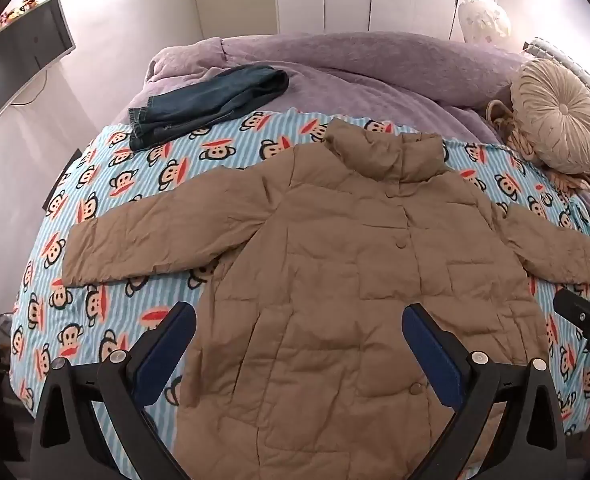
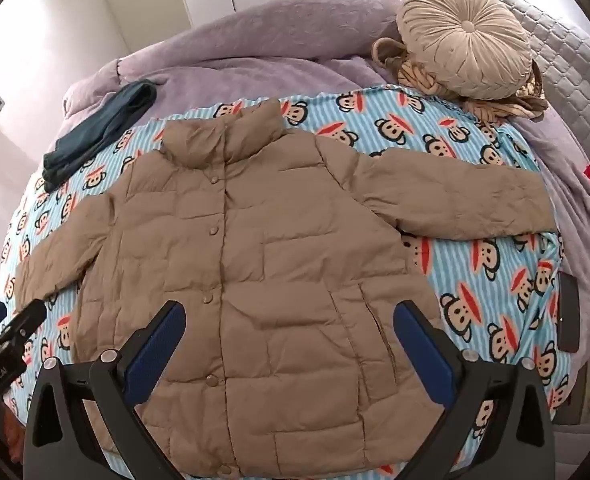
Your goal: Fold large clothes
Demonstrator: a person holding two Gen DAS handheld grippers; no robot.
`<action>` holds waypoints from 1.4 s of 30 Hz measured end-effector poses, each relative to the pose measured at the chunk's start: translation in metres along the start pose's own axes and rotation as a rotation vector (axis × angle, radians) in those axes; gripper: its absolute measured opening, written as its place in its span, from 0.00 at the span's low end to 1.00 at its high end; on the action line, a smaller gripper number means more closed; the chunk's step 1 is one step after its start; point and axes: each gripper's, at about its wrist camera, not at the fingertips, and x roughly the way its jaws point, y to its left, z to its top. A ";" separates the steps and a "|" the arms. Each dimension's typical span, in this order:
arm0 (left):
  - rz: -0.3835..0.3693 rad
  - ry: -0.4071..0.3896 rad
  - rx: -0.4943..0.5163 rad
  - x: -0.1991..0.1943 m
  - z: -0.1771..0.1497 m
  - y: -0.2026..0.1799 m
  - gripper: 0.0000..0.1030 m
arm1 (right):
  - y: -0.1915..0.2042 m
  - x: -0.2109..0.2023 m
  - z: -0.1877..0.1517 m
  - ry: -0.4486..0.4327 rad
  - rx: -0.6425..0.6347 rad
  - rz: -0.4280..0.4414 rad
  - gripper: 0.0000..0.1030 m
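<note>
Jacket axis: your tan puffer jacket [image 1: 335,280] lies collar at 12 o'clock, hem toward you.
Left gripper [image 1: 299,328]: wide, empty, nearer left sleeve [image 1: 147,236].
Right gripper [image 2: 289,328]: wide, empty.

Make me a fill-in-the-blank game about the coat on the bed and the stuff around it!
1. The tan puffer jacket lies flat with both ____ spread out sideways.
2. The blanket under it has cartoon ____ faces on it.
3. The folded jeans are ____ in colour.
4. Both the left gripper and the right gripper are ____ and hold nothing.

Missing words: sleeves; monkey; blue; open
</note>
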 end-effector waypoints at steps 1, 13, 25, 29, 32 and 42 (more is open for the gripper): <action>-0.003 0.003 0.006 0.000 0.000 -0.002 1.00 | -0.001 0.001 -0.001 0.015 -0.004 0.008 1.00; -0.047 -0.049 -0.016 -0.023 -0.006 -0.004 1.00 | 0.002 -0.003 -0.001 -0.010 -0.059 -0.046 1.00; -0.034 -0.046 -0.017 -0.019 0.001 -0.005 1.00 | 0.005 0.001 0.005 -0.001 -0.068 -0.045 1.00; -0.030 -0.045 -0.020 -0.017 0.002 -0.005 1.00 | 0.005 0.003 0.006 0.001 -0.068 -0.045 1.00; -0.032 -0.043 -0.019 -0.017 0.001 -0.004 1.00 | 0.005 0.003 0.006 0.003 -0.067 -0.044 1.00; -0.032 -0.043 -0.019 -0.015 0.000 -0.004 1.00 | 0.004 0.006 0.007 0.003 -0.067 -0.045 1.00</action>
